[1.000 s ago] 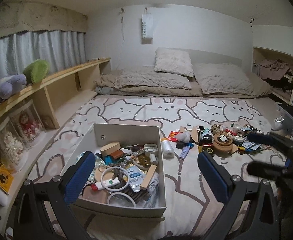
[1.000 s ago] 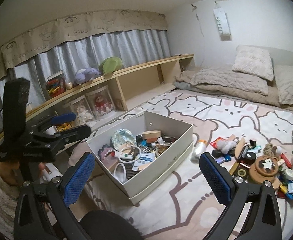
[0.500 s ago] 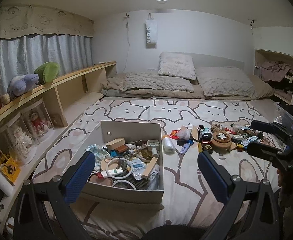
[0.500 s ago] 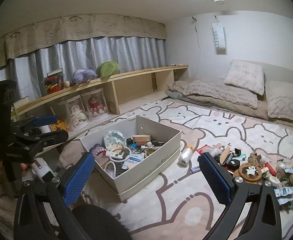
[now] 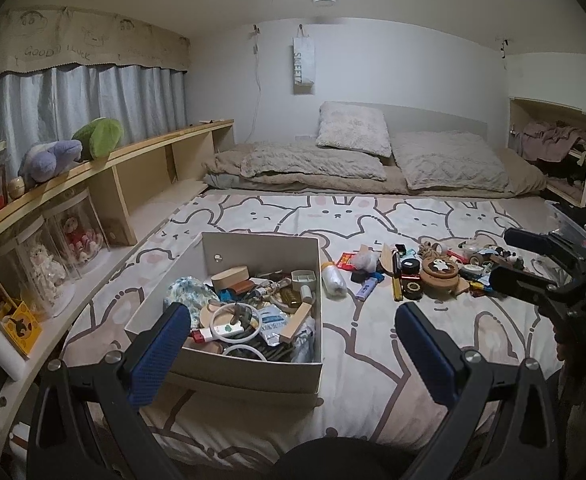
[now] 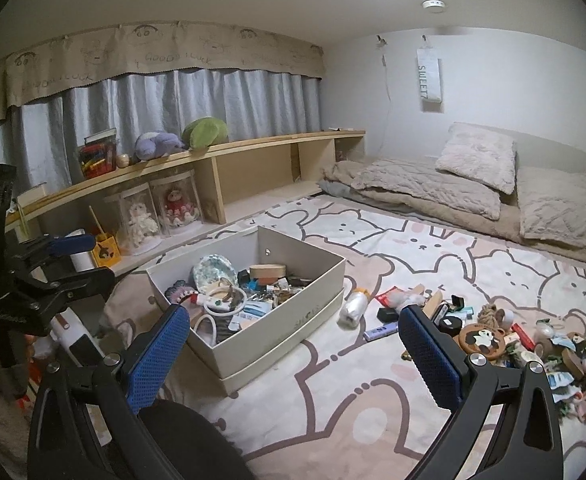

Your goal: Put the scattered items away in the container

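A cream box [image 5: 253, 248] [image 6: 313, 300] stands on the bunny-print mat, holding several small items. A pile of scattered items [image 5: 433, 270] [image 6: 493, 332] lies on the mat to its right, with a white bottle [image 5: 333, 278] [image 6: 353, 306] beside the box. My left gripper [image 5: 291, 344] is open and empty, held high, near the box's front. My right gripper [image 6: 295, 344] is open and empty, raised above the mat in front of box and pile. Each gripper also shows in the other's view, the right [image 5: 529, 264], the left [image 6: 65, 260].
A long wooden shelf [image 5: 141, 160] with plush toys and doll cases runs along the left wall. Bedding and pillows [image 5: 353, 152] lie at the far end. An open cupboard [image 5: 553, 148] with clothes is at the far right. A dark round shape [image 6: 181, 436] sits close below.
Both grippers have risen and pulled back, so the box and the pile look smaller and farther away. Both stay open and empty.
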